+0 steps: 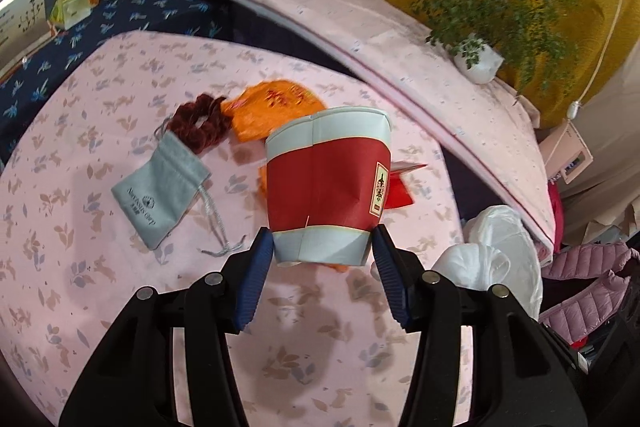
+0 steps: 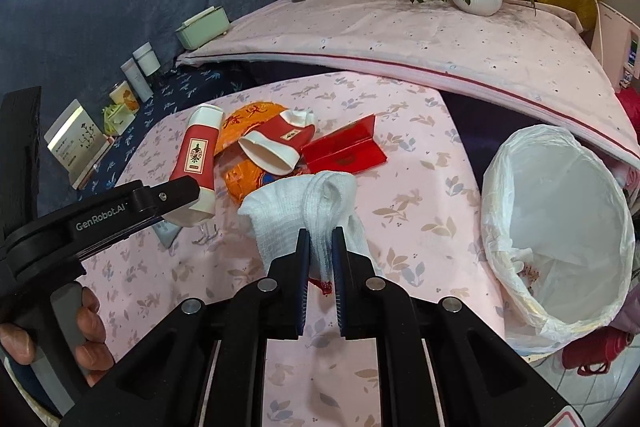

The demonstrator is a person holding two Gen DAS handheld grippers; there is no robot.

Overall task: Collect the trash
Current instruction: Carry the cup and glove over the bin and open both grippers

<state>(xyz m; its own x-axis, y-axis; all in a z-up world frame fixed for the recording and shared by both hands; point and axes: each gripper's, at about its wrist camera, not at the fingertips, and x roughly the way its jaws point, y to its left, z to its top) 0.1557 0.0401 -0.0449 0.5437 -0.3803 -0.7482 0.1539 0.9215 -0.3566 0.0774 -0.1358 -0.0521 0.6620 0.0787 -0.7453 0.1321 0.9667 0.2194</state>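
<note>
A pink rabbit-print cloth (image 1: 120, 287) covers the tabletop, with a navy floral cloth, a mustard curtain and a potted plant (image 1: 480, 59) beyond. In the left wrist view the left gripper (image 1: 323, 247) holds a flattened red-and-white paper cup (image 1: 328, 183) between its blue pads (image 1: 256, 267), pinched across the cup's near end so that it stands clear of the cloth and can probably be carried without dragging. Ahead and to the left of the gripper lie a grey drawstring pouch (image 1: 160, 191) and a dark red scrunchie (image 1: 200, 125); directly beyond the cup is an orange wrapper (image 1: 276, 107). To the right, low beside the tabletop, the white liner of the trash bin (image 1: 500, 259) shows.

In the right wrist view the same cloth fills the foreground. The right gripper (image 2: 321, 259) is pressed nearly together on a bunched white cloth (image 2: 300, 207), gripping the gathered middle so that the loose ends hang to either side; a red stain shows at the bit poking out below the pads. The white-lined trash bin (image 2: 560, 211) stands open just to the right, close enough that a short swing should bring the cloth over it. Ahead lie another crushed paper cup (image 2: 280, 147), a red envelope (image 2: 344, 151) and the orange wrapper. To the left, the other gripper holds its cup above the cloth.
</note>
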